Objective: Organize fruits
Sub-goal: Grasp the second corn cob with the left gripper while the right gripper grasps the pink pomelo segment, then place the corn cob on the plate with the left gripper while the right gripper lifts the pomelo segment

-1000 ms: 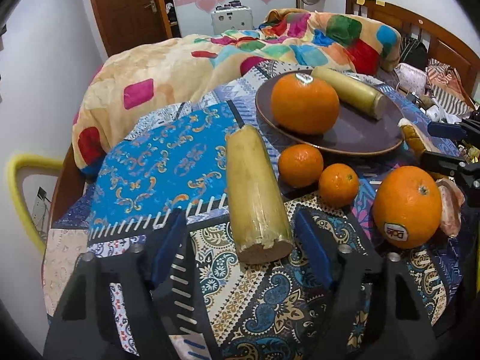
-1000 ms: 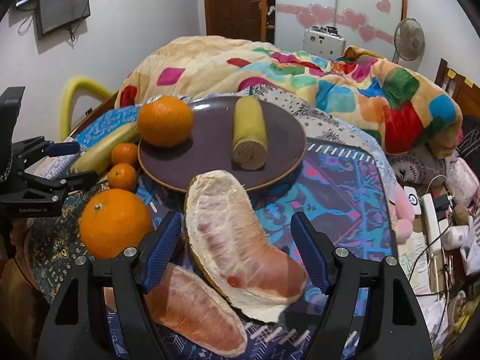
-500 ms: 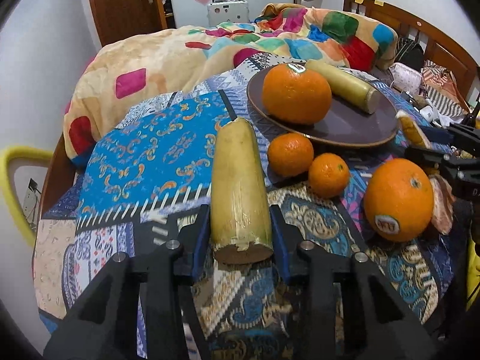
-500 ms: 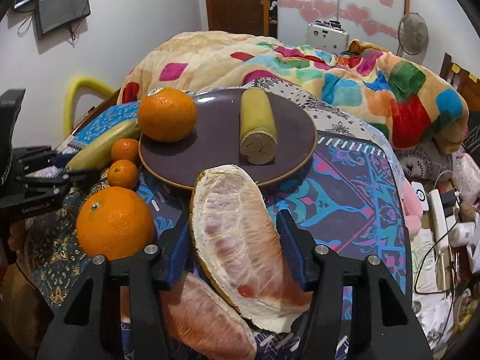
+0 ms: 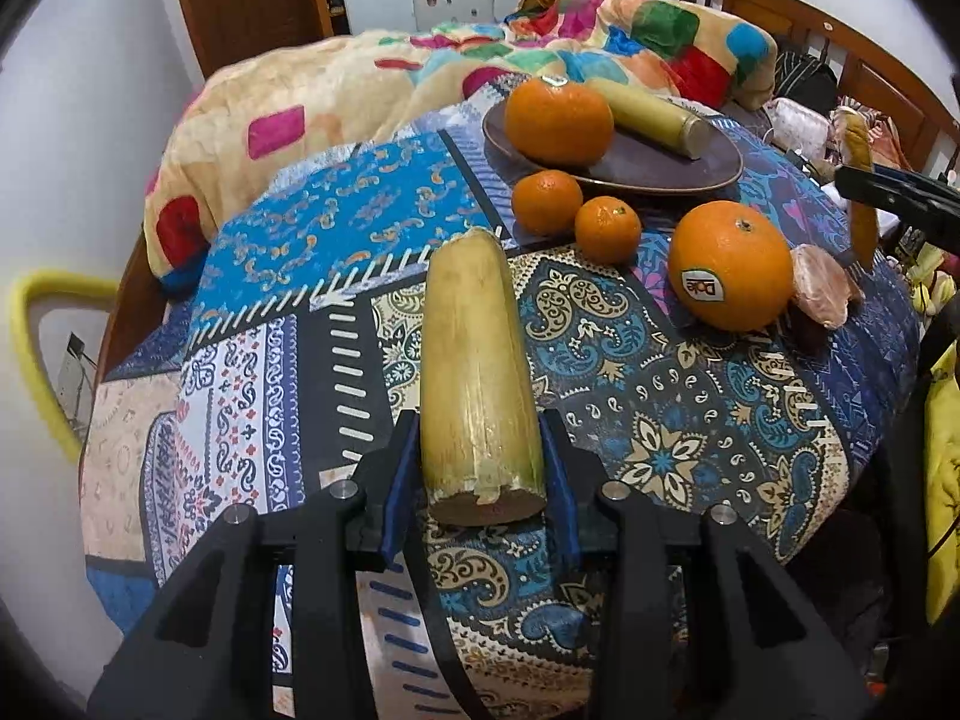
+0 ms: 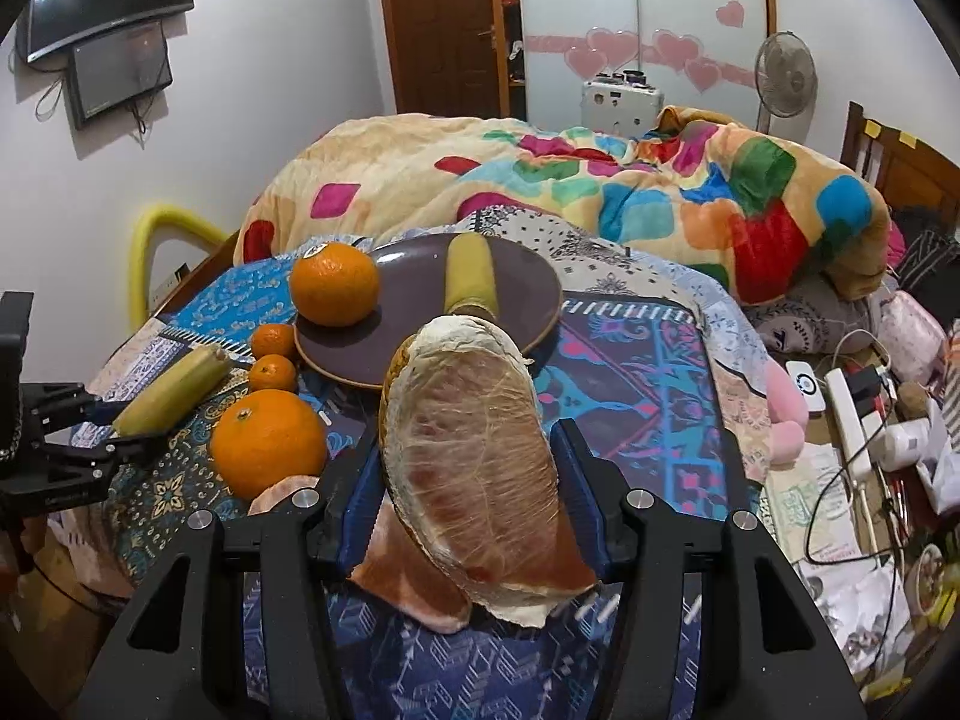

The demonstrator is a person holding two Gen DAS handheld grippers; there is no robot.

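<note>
Both grippers just closed and lifted. Left gripper (image 5: 480, 498) pinches the sugarcane piece (image 5: 477, 372) above the cloth; right gripper (image 6: 468, 504) pinches the pomelo wedge (image 6: 474, 456). Likely next: carry both to the plate (image 6: 528, 294).

A home bedroom: a bed's wooden headboard (image 5: 864, 54) rises right of the heaped patchwork quilt (image 6: 600, 186), behind which stand a wardrobe with pink heart stickers (image 6: 636, 54), a wooden door (image 6: 444, 24) and a fan (image 6: 785, 75)
</note>
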